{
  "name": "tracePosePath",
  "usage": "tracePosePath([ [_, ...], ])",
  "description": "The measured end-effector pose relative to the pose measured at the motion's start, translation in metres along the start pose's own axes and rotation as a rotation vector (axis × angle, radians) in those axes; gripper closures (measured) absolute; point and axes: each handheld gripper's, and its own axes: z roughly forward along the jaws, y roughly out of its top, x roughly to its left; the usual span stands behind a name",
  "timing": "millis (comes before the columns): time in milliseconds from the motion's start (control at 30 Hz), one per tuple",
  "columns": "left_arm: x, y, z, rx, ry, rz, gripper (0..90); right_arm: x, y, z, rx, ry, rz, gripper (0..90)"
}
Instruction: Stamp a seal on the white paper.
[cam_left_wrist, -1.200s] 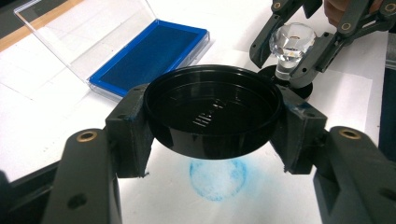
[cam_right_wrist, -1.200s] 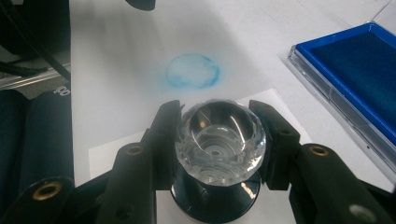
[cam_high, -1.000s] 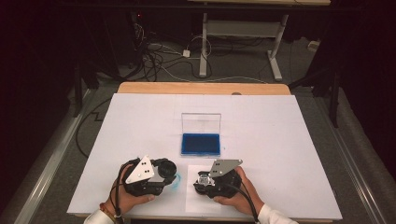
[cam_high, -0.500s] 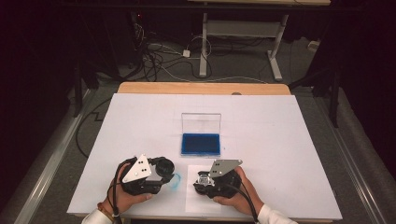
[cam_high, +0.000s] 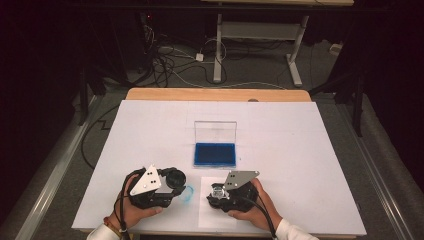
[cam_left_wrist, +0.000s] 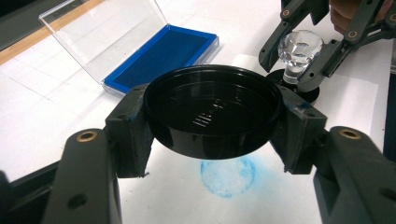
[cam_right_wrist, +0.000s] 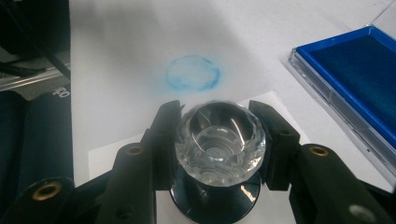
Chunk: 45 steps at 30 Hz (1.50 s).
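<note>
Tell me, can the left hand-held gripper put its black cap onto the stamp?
Probably not yet: the right hand-held gripper is clamped on the stamp, crowding it, though the black cap in the left hand-held gripper sits close.

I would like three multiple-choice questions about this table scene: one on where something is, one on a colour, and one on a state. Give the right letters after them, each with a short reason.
1. Where is the round blue smudge on the paper?
A. between the two grippers
B. behind the ink pad
C. on the table's far right edge

2. What colour is the ink pad?
A. red
B. blue
C. green

3. What is the state of the ink pad's clear lid?
A. shut flat
B. lying apart from the pad
C. open, standing up behind the pad

Answers: 1 A, the high view shows it between the left gripper and the right gripper. 2 B, the pad is deep blue in all views. 3 C, the lid rises from the pad's far edge.
</note>
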Motion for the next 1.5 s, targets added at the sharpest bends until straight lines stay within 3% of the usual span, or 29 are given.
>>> tracePosePath([
  [167,0.001,0.0,-0.002,-0.004,0.005,-0.002,36.3,0.003,0.004,-0.002,-0.008,0.0,-0.003,56.7],
  [467,0.003,-0.003,-0.007,-0.005,0.021,-0.012,36.3,-0.002,0.019,-0.018,-0.081,-0.026,0.001,56.7],
  [700,0.004,-0.011,-0.011,0.02,0.034,-0.026,36.3,-0.005,0.027,-0.036,-0.123,-0.043,0.009,56.7],
  [900,0.003,-0.018,-0.013,0.035,0.039,-0.035,36.3,-0.004,0.029,-0.041,-0.134,-0.052,0.004,56.7],
  [1500,-0.001,-0.025,-0.01,0.064,0.019,-0.036,36.3,0.004,0.011,-0.012,-0.054,-0.037,-0.016,56.6],
])
